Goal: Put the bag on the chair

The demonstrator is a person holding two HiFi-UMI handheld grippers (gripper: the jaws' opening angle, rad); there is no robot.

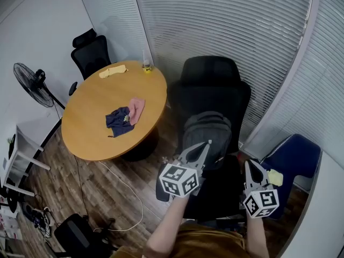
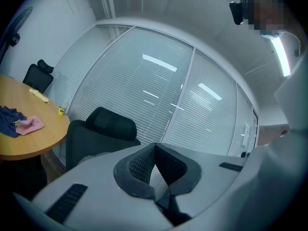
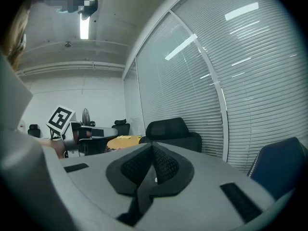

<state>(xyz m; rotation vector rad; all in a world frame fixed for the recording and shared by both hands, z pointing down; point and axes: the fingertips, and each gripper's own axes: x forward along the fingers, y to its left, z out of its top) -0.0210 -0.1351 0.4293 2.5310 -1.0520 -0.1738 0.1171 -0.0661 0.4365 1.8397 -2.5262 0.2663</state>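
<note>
Left gripper (image 1: 207, 143) and right gripper (image 1: 249, 163), fingers (image 2: 139, 166) together, near bag (image 1: 207, 127) on chair (image 1: 210, 85)

The person wears a mustard-brown top (image 1: 207, 241), with both forearms bare. The left gripper (image 1: 206, 143) and the right gripper (image 1: 250, 163) have pale grey shells that taper to a narrow snout. Inside, each snout is lined with black, mesh-textured pads (image 2: 139, 165). Each gripper carries a white cube (image 1: 179, 180) printed with black square markers. Dark slots (image 2: 67, 201) mark the shells.
</note>
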